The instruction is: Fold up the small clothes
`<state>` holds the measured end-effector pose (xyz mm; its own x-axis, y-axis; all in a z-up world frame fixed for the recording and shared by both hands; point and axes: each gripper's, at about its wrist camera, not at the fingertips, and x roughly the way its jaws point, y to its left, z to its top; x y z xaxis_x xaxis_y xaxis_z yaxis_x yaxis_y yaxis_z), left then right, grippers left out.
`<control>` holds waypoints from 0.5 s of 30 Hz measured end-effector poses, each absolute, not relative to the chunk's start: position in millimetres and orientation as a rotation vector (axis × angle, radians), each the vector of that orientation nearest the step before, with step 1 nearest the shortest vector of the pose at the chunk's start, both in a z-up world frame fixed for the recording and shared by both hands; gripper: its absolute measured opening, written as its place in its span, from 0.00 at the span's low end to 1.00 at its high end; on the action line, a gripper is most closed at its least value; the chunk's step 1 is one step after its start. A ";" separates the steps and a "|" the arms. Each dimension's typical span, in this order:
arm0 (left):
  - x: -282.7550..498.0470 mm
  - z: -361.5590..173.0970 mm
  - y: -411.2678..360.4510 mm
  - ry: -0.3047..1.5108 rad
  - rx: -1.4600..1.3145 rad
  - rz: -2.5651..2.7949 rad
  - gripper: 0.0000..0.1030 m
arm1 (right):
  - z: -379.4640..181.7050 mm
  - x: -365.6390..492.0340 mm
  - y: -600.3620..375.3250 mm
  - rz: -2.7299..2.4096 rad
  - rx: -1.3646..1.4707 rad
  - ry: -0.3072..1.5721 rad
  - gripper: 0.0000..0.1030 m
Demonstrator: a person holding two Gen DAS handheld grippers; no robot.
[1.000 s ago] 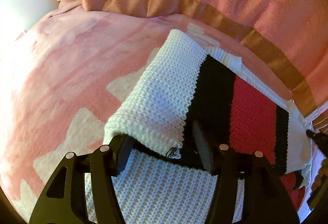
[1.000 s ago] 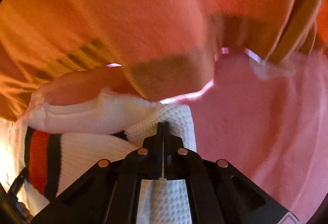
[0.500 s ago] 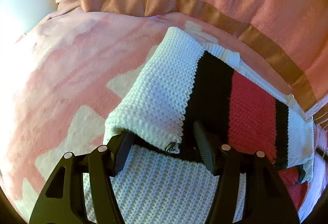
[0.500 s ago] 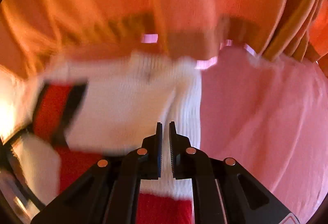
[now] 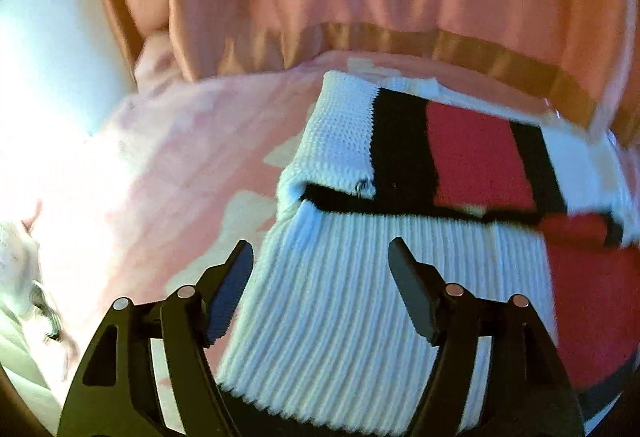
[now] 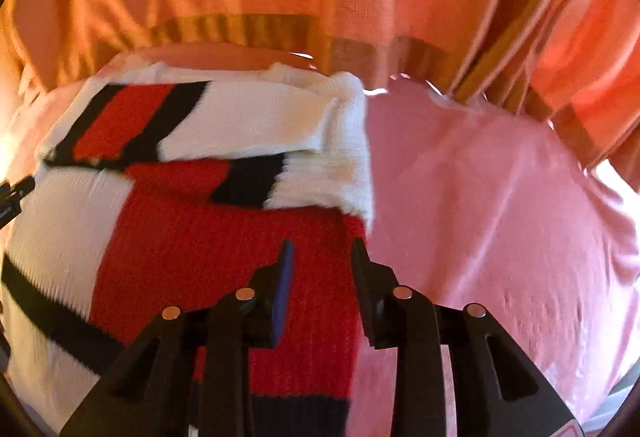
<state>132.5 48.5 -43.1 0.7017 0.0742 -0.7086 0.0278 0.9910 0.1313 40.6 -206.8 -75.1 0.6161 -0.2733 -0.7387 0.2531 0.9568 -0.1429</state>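
A second ago my right gripper (image 6: pixel 322 257) was clenched on the knitted garment (image 5: pixel 360 297); now its jaws are opening, released, and my left gripper (image 5: pixel 320 261) opens wider too, holding nothing. The garment lies folded on the pink blanket (image 6: pixel 500 217), under both grippers, which point obliquely down.

A: Where's the light from?
B: From the left; glare whitens the pink blanket (image 5: pixel 80 157) in the left wrist view (detail lost).
A: Sharp?
B: No, motion blur smears the knitted garment (image 6: pixel 208 237). An orange cast tints the right view; fisheye bends the dark edges.
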 end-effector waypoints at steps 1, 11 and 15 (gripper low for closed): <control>127.3 -42.2 46.6 0.784 0.161 0.023 0.69 | -73.5 37.6 -198.8 -0.282 -0.026 0.841 0.28; 125.7 -32.8 35.2 0.767 0.140 -0.005 0.69 | -78.1 81.6 -198.8 -0.200 0.084 0.810 0.08; 138.6 -36.7 24.4 0.791 0.114 -0.017 0.69 | -81.7 102.2 -216.2 -0.238 0.098 0.825 0.13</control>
<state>138.6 24.4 -36.7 0.7036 0.0274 -0.7101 0.0582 0.9937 0.0960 102.2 -216.2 -81.7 0.6536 -0.1720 -0.7371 0.2477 0.9688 -0.0064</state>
